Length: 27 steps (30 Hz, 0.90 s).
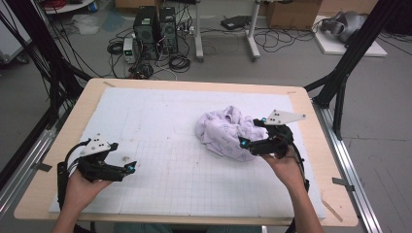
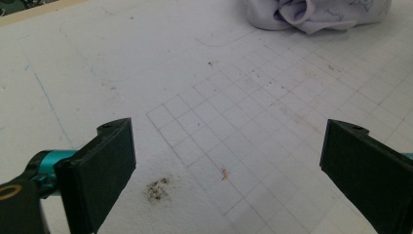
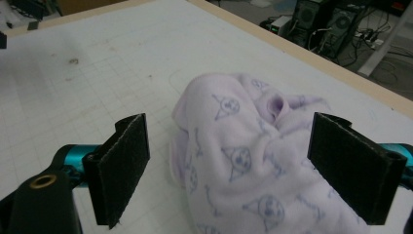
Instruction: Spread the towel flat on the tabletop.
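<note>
gridded white mat on a wooden table, computers behind

No text, label, brand, number or sign can be read anywhere. The pale purple cloth on the right of the surface carries only small printed cartoon figures, no letters, and the surface bears an unnumbered drawn grid.

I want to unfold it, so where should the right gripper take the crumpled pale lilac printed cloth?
Probably at the near folded edge of the crumpled pale lilac printed cloth, approached from the person's side. The right gripper already has its jaws open on either side of that raised bulge.
</note>
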{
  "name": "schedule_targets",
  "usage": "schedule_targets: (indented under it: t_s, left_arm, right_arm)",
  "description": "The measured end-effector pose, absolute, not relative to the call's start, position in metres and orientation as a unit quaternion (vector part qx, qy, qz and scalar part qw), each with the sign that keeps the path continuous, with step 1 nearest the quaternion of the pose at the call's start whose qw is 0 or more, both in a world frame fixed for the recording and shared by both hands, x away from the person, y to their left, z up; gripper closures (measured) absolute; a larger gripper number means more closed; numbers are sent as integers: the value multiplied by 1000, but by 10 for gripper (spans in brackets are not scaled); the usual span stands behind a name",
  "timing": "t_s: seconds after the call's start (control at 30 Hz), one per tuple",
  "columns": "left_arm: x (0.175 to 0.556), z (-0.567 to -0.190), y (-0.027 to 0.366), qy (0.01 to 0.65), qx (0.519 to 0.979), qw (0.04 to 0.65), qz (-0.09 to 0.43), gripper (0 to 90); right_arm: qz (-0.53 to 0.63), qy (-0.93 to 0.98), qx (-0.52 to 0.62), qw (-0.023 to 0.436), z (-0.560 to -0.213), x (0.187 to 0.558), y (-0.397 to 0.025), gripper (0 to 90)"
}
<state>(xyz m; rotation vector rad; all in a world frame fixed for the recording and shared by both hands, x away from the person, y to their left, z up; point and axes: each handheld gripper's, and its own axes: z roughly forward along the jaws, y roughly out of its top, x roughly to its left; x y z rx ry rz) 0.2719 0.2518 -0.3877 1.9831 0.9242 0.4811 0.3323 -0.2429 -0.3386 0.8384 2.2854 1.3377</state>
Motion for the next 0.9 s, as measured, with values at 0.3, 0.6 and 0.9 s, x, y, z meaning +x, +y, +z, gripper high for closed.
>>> schedule_targets:
  t_s: [0.3,0.6,0.9]
  left_arm:
    - [277,-388,245,367,798,440,187,65]
    - [280,-391,242,369,799,440,181,65]
    - [281,-392,242,369,799,440,179,65]
  right_arm:
    - [450,826,306,148,-351,373,-217,159]
    - [407,847,326,108,-391,403,-195,305]
    - [408,864,282,90,-392,401,-174,675]
